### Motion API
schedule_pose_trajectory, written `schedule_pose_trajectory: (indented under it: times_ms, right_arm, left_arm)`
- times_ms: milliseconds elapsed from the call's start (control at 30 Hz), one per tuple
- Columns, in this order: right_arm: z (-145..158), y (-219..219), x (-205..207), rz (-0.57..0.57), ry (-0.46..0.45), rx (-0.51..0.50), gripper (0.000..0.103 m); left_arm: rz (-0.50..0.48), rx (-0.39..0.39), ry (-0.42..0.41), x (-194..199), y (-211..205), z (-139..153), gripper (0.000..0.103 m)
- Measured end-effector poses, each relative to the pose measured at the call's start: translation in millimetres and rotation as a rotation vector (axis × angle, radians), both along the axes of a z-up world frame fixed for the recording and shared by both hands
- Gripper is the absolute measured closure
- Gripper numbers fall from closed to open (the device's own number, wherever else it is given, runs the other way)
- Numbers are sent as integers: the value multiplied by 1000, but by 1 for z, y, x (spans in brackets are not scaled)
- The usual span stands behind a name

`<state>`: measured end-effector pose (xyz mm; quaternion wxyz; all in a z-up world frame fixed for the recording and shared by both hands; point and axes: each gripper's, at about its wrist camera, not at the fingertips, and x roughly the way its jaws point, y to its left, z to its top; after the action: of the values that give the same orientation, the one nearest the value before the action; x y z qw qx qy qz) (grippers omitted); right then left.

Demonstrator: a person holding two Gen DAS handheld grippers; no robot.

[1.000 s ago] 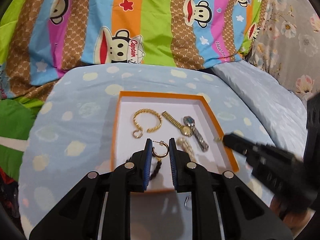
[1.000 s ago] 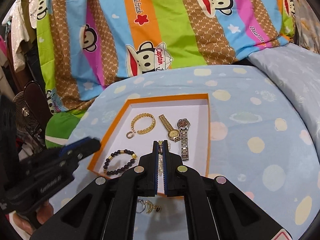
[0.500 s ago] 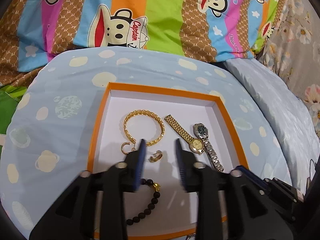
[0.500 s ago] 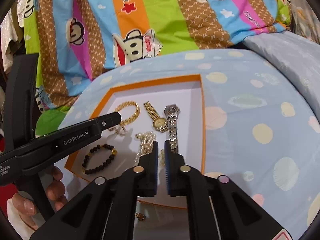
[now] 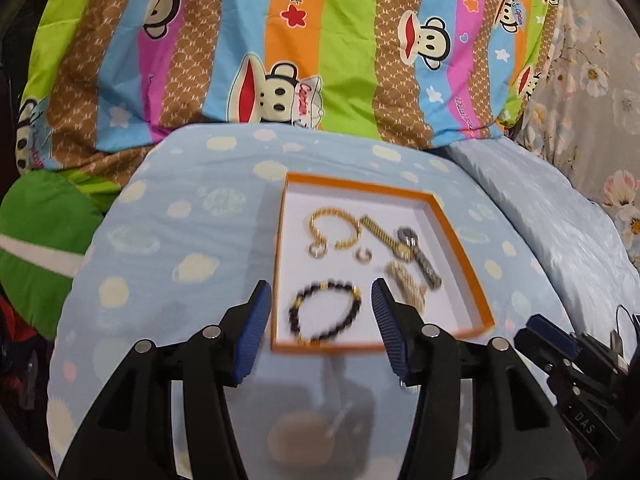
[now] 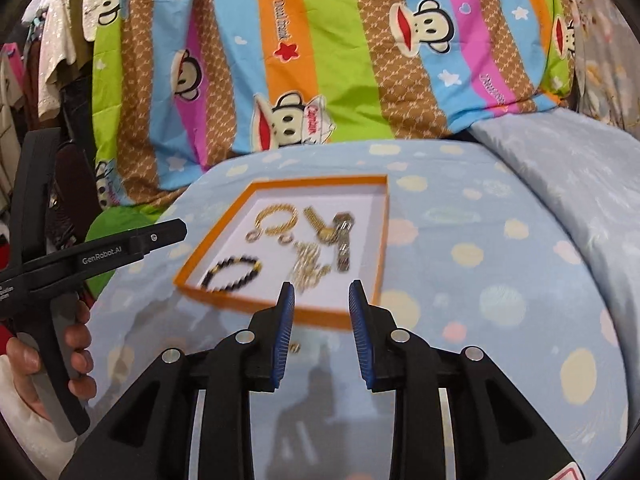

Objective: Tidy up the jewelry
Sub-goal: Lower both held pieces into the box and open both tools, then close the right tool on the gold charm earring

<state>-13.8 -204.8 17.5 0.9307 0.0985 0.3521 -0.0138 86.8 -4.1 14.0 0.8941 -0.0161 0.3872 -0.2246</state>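
On the blue spotted bedsheet [image 5: 168, 240] lies the orange-rimmed tray [image 5: 456, 248] holding the jewelry — black bead bracelet [image 5: 324, 310], gold bangle [image 5: 334, 226], two watches — while the left gripper [image 5: 322, 300] and right gripper [image 6: 322, 298] have just been opening, fingers spread, nothing between them.

"GenRobot.AI" on left gripper [image 6: 132, 248]; "Captain" on striped monkey blanket [image 5: 306, 98]

orange tray [image 5: 460, 248] | bracelets, watches, earrings inside (black bead bracelet [image 5: 325, 309] nearest); flat
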Motion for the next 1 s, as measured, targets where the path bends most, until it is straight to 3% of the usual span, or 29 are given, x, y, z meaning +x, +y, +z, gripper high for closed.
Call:
schedule_pose_trajectory:
  times_ms: [233,467,867,1000]
  right_arm:
    - [-32,24,-4,59,94,-6,75]
    - [-49,29,11,55,139,-15,75]
    - [-55,33,42,57,156,8,76]
    - [-57,29,44,52,167,26,93]
  left_arm:
    - [-39,27,60,-39,5,-27,53]
    - [-64,21,115,-53,0,-44,53]
    - [-82,22,129,-58,-6,-49,53]
    - [-84,21,132,-58,-6,-49,53]
